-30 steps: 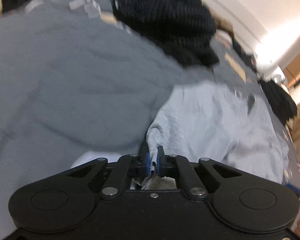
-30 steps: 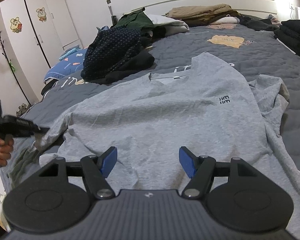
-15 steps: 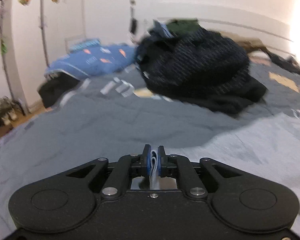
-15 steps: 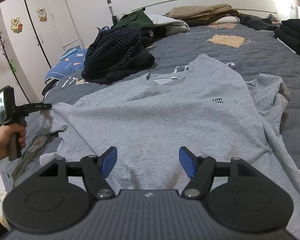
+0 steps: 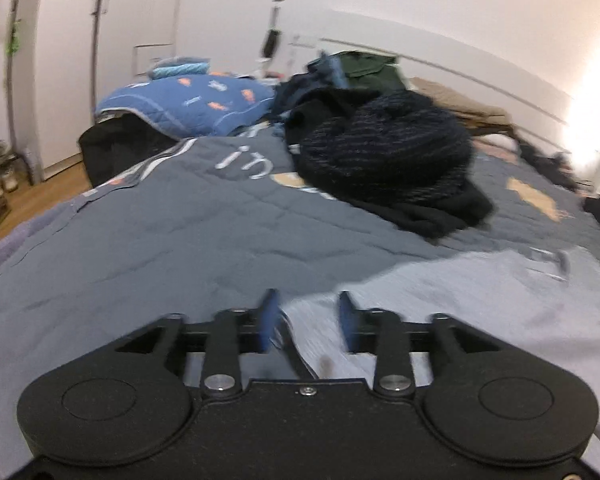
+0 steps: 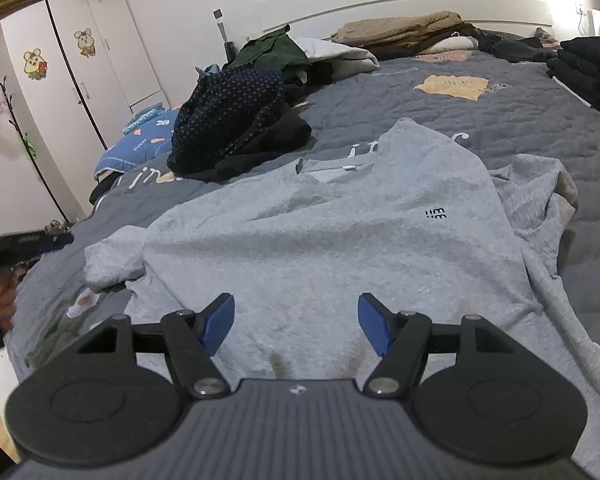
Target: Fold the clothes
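While our left tool [image 5: 306,322] is spreading its jaws with nothing pinched between them, our right tool [image 6: 296,324] hovers with jaws wide apart and empty. Just beyond both lies the grey T-shirt [image 6: 340,240], spread flat on the bed [image 6: 520,120], one sleeve [image 6: 112,260] reaching left of the right tool. Farther ahead sits a heap of dark clothes [image 6: 236,120].

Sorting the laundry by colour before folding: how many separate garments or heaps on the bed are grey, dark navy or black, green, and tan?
Grey: 1, the T-shirt
Dark navy or black: 2, the dotted heap and the black stack
Green: 1, the green garment
Tan: 1, the tan pile
Total: 5
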A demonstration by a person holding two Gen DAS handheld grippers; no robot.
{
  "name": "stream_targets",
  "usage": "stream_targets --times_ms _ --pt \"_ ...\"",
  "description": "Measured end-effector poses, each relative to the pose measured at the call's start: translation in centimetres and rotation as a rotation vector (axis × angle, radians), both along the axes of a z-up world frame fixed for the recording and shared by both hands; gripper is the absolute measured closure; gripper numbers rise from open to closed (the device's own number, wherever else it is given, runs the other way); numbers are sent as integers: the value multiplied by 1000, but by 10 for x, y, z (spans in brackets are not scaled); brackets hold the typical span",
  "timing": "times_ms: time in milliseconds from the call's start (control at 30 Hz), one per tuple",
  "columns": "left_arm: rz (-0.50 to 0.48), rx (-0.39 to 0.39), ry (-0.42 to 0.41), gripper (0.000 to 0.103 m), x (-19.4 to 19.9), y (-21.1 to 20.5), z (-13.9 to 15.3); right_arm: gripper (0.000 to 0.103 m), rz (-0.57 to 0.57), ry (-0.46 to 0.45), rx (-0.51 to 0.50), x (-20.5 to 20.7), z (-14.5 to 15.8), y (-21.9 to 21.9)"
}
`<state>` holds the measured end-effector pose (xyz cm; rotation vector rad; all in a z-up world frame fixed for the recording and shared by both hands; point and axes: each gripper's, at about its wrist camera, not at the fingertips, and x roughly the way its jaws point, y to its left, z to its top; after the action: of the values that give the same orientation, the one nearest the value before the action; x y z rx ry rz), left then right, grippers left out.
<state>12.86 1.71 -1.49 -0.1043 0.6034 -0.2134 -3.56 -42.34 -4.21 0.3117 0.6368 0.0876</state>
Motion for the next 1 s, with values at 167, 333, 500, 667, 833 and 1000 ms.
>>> stream_targets --times_ms 167,333,500,667,833,1000 --pt "-113 136 44 58 -15 -23 -21 36 17 -13 6 -2 5 7" --pt "-192 355 53 58 -12 -43 -51 36 40 -18 -6 -5 7 13" --pt "-245 463 20 58 -7 -55 -67 36 35 -5 -3 -2 3 12" --pt "-270 486 -6 81 1 -65 -75 36 40 8 -7 0 -2 13" --pt "-259 371 -9 95 -1 -53 -48 36 115 14 -18 0 -4 25" --pt "-231 128 28 97 -3 -20 -17 36 248 30 -5 -5 -10 66"
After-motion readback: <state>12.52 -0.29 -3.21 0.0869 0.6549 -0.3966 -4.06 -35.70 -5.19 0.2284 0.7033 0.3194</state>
